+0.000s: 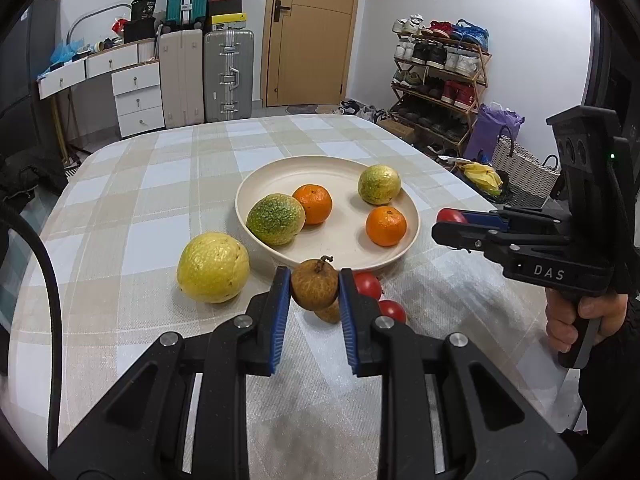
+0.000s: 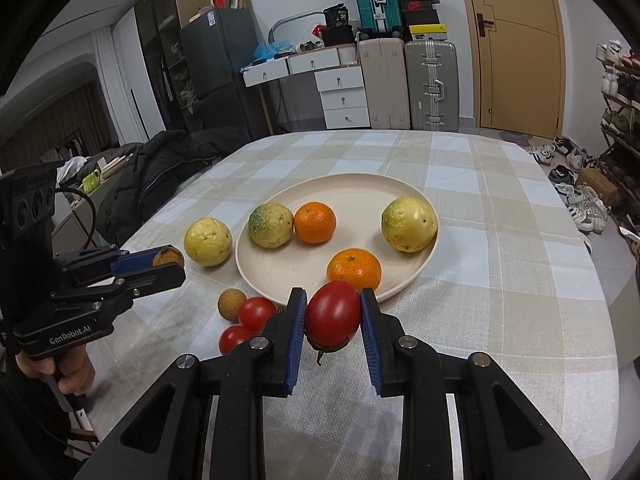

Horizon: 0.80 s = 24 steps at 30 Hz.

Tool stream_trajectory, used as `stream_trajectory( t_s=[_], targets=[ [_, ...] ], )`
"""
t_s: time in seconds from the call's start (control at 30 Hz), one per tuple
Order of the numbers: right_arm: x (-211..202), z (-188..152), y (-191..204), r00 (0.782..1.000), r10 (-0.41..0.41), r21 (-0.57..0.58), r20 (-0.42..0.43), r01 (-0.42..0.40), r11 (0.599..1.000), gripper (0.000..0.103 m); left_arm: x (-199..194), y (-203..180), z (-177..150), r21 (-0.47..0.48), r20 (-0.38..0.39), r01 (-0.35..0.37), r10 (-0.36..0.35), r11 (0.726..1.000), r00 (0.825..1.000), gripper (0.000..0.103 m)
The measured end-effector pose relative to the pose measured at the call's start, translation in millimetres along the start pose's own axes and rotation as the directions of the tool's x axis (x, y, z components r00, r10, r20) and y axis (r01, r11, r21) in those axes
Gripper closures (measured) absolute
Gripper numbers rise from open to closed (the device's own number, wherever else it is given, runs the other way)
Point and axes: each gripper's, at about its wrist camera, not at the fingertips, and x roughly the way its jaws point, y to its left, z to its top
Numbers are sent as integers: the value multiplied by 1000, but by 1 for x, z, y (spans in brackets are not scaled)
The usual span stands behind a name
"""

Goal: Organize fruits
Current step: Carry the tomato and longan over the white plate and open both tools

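We are holding a hand-held gripper in each hand above the near edge of the table (image 1: 132,184), and each one is carrying a fruit. The left hand-held gripper (image 1: 314,286) is clamped on a brown longan (image 1: 314,285), its blue pads pressing the fruit's two sides with the stem pointing up. The right hand-held gripper (image 2: 333,316) is clamped on a red tomato (image 2: 333,315), gripped across its middle with the calyx hanging below. Both fruits are being held clear of the cloth, which we judge suits carrying them over the rim of the plate (image 1: 280,168) rather than sliding them.

The plate is sitting in the middle of the table, just beyond both grippers. It is already holding two oranges (image 1: 312,204) and two green-yellow fruits (image 1: 275,219), spread out so that bare space is showing at its centre and far side. That gap looks like the natural place for the two small fruits we are carrying.

Still lying on the cloth are a large yellow fruit (image 1: 213,267) to the left of the plate, plus a second longan (image 2: 231,305) and two more tomatoes (image 2: 257,313) bunched together just beside the plate's near rim. We judge the sorting to be partly done. The small fruits are round and smooth, so a gentle release low over the plate would be keeping them from rolling off.
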Motion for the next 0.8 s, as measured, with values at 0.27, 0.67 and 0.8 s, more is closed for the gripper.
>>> stream_trajectory(
  t_s=[0.27, 0.67, 0.8],
  targets=[
    [-4, 7, -4, 999, -8, 24, 36, 7, 1000, 76, 9, -2, 5, -3, 7, -5, 5, 1000, 1000, 82],
    [-9, 25, -13, 996, -24, 52, 89, 19, 998, 76, 26, -4, 29, -12, 45, -24, 25, 1000, 999, 82],
    [-5, 31, -16, 996, -23, 62, 91, 17, 998, 76, 30, -4, 38, -13, 65, -38, 38, 999, 997, 82]
  ],
)
